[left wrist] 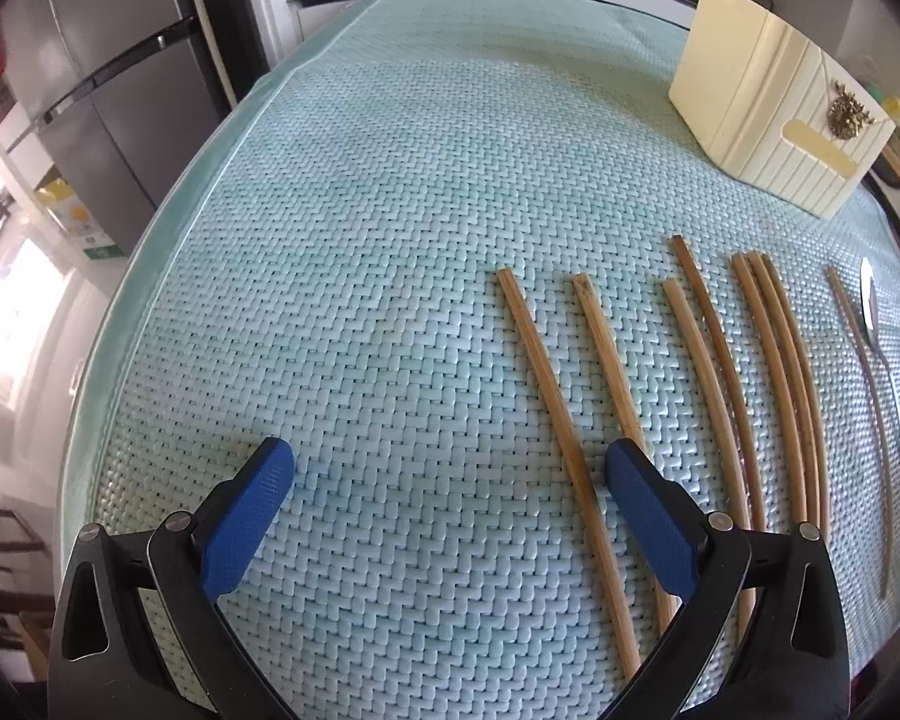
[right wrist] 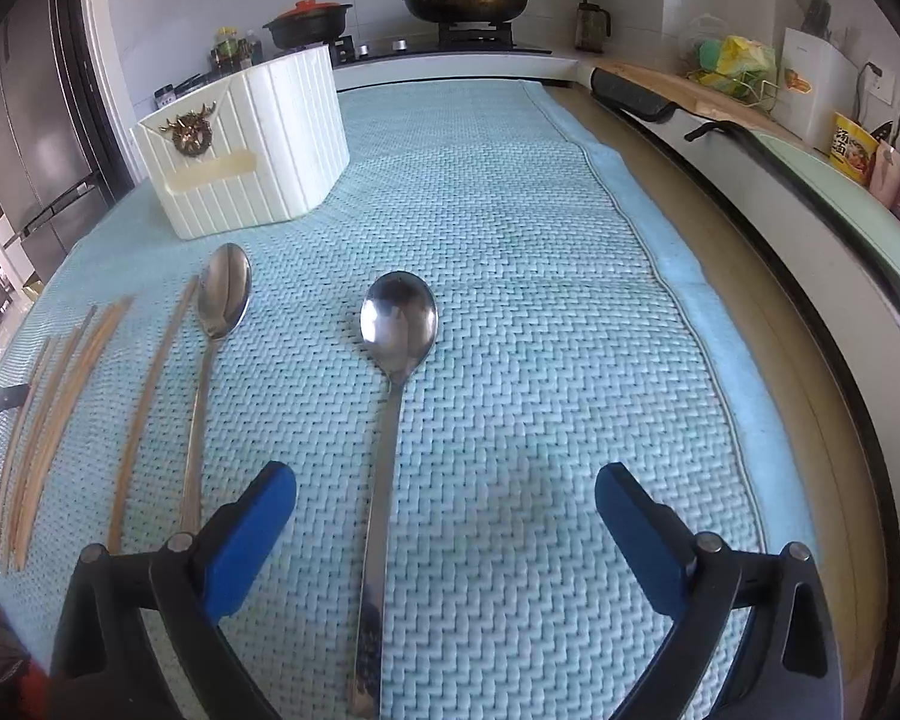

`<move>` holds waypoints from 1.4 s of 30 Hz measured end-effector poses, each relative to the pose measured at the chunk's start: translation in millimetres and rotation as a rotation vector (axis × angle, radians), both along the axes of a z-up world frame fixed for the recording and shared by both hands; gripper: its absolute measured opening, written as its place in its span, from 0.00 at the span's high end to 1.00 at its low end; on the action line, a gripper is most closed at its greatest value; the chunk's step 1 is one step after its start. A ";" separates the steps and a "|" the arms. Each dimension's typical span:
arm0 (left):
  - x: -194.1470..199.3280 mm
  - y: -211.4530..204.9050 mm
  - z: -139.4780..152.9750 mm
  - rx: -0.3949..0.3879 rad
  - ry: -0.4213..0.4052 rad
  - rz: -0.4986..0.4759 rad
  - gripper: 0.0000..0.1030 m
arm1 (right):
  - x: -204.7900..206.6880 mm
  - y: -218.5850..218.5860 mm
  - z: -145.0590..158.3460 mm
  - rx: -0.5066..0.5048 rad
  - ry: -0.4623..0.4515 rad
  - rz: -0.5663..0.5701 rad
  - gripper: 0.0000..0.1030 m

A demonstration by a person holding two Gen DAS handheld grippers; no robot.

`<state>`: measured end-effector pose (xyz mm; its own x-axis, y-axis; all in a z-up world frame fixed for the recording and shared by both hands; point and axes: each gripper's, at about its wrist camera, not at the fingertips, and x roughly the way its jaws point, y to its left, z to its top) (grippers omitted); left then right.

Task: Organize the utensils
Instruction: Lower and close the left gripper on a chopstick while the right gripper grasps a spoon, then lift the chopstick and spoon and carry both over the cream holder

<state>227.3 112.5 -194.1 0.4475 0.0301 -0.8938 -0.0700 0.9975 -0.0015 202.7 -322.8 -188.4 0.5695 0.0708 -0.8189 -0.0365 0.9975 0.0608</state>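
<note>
Grippers left (left wrist: 450, 468) and right (right wrist: 444, 492) hover level (jaws spread).

Woven cloth mat (right wrist: 510, 240), pale aqua, coarse and matt. The chopsticks (left wrist: 570, 450) look like bare wood, dull and dry. Both spoons (right wrist: 397, 324) are polished metal, mirror-glossy. The cream holder (right wrist: 252, 144) is ribbed plastic; textured blue gripper pads (left wrist: 246, 516) look rubbery.

A pale blue-green woven mat (right wrist: 510, 252) covers the counter (right wrist: 750, 324). On it lie wooden chopsticks (left wrist: 570, 420), seemingly eight, two steel spoons (right wrist: 390, 372) side by side, and a cream ribbed box (right wrist: 252, 150).
</note>
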 end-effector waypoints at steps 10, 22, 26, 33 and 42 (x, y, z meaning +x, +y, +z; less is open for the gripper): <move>31.0 -19.6 7.7 0.008 0.029 -0.063 0.15 | 54.9 26.3 -5.3 -0.074 0.013 0.043 0.31; 60.6 -44.5 21.5 -0.002 -0.010 -0.136 0.95 | 72.2 10.1 8.7 0.038 0.015 0.006 0.65; 51.5 -27.4 21.2 -0.054 -0.048 -0.098 0.96 | 66.0 7.2 25.6 0.064 -0.022 0.018 0.65; 31.6 -13.6 58.3 -0.097 -0.176 -0.069 0.96 | 51.4 6.7 61.7 0.121 -0.109 0.055 0.65; 1.1 -13.3 113.6 -0.134 -0.329 -0.071 0.96 | 37.6 15.9 98.7 0.123 -0.206 0.102 0.65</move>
